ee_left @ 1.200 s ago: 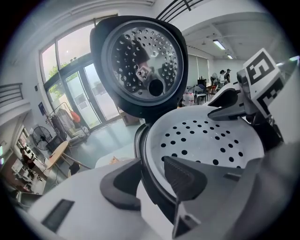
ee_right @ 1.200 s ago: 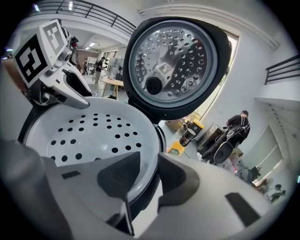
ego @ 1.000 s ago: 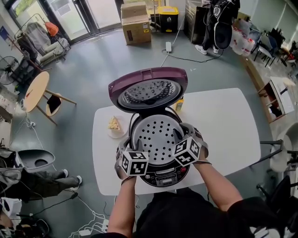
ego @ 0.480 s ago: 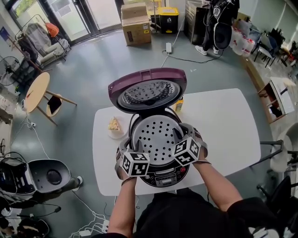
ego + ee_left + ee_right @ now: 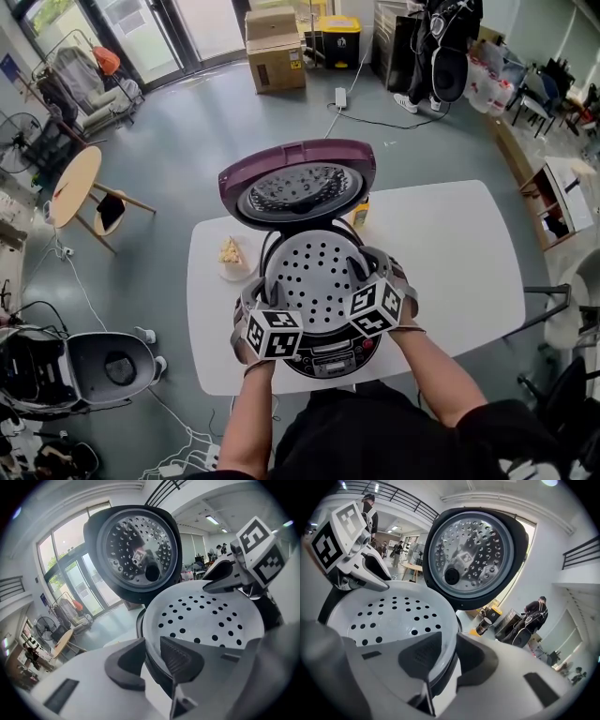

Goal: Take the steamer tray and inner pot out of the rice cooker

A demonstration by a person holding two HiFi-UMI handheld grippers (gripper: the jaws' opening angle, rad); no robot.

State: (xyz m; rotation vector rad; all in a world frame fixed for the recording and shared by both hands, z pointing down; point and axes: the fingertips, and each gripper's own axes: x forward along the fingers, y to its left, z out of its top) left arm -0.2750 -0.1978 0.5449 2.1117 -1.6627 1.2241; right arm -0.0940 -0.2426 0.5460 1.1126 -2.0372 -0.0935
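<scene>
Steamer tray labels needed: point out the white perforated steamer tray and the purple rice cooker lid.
white perforated steamer tray (image 5: 314,272), head view, holed floor
purple rice cooker lid (image 5: 291,152), head view, purple rim

Counting out from the one black rice cooker with the open purple lid (image 5: 328,361): one white perforated steamer tray (image 5: 314,277) sits in it, and one white rounded worktop (image 5: 469,262) lies under it. To its left is one small pale plate (image 5: 225,272) of yellow food, and behind it one small yellowish container (image 5: 361,211). On the grey floor beyond it are two brown cardboard boxes (image 5: 274,64), stacked, one yellow-lidded bin (image 5: 336,28) and one person in dark clothes (image 5: 448,37). Off to its left stands one round wooden side table (image 5: 73,183).
</scene>
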